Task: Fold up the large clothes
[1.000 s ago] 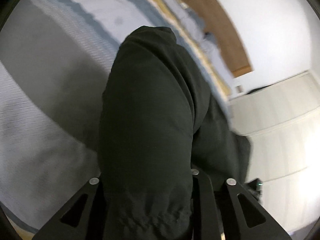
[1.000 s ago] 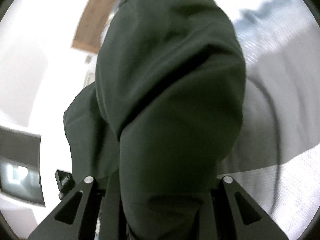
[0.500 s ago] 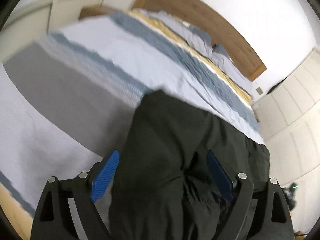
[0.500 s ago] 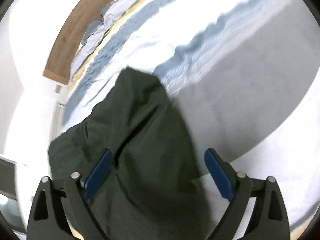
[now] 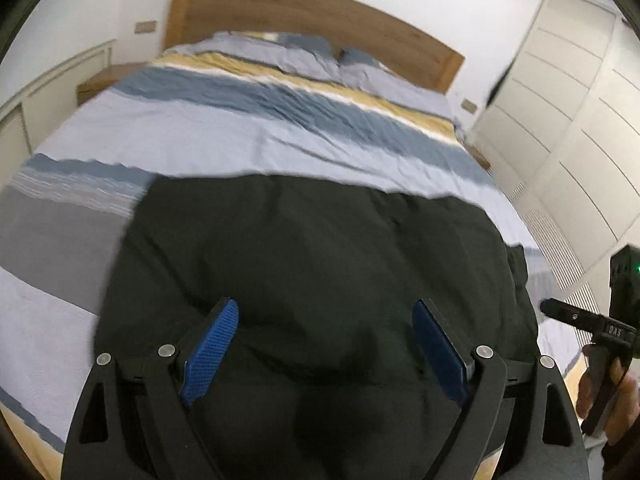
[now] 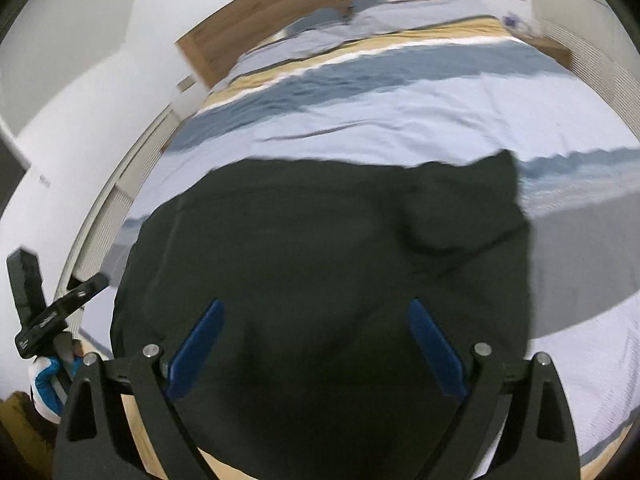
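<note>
both grippers, left gripper [image 5: 324,344] and right gripper [image 6: 316,344], spread wide, empty, above dark garment [image 5: 312,256] on bed [image 5: 240,136]; advised regripping near-edge corners evenly.

You face a striped bed [image 5: 224,136] | wooden headboard [image 5: 320,20] behind | white wardrobe doors [image 5: 560,128] to your right | white walls [image 6: 100,60].

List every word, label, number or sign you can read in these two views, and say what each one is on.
White marking, roughly "DAS", on the other gripper's black handle in the left wrist view: too blurred to be sure.
White mark on the black handle in the right wrist view: too small to read.
Dark garment and striped bedcover: no text.
</note>
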